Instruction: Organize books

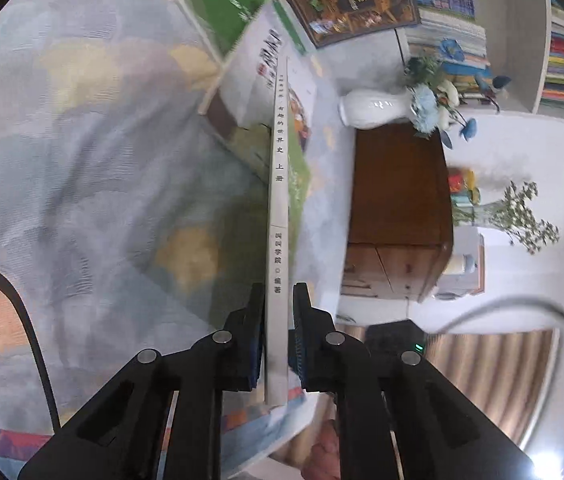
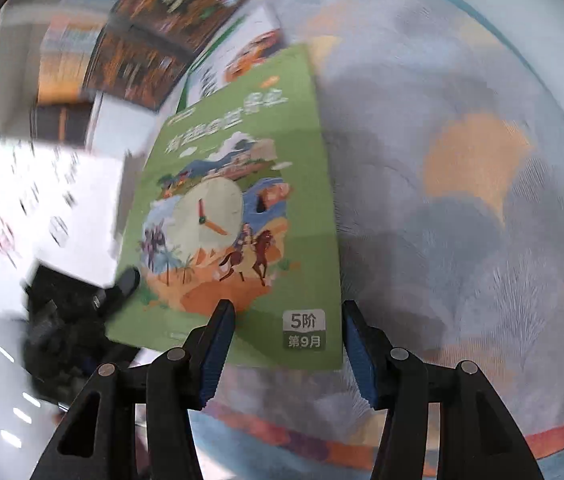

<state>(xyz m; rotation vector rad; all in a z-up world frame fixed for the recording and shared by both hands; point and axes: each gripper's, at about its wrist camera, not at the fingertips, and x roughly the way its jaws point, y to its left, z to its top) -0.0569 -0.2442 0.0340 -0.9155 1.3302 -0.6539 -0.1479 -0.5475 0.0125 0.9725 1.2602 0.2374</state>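
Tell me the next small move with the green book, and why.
Probably lift the green book clear of the rug with the left tool. That tool is already shut on its spine, while the right tool hangs open near its corner, gripping nothing.

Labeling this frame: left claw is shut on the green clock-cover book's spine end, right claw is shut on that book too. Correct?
Not quite. The left claw is shut on the green clock-cover book, as the left wrist view shows. The right claw is not: in the right wrist view its jaws stand open, with the book's lower corner in the gap and neither pad pressing on it.
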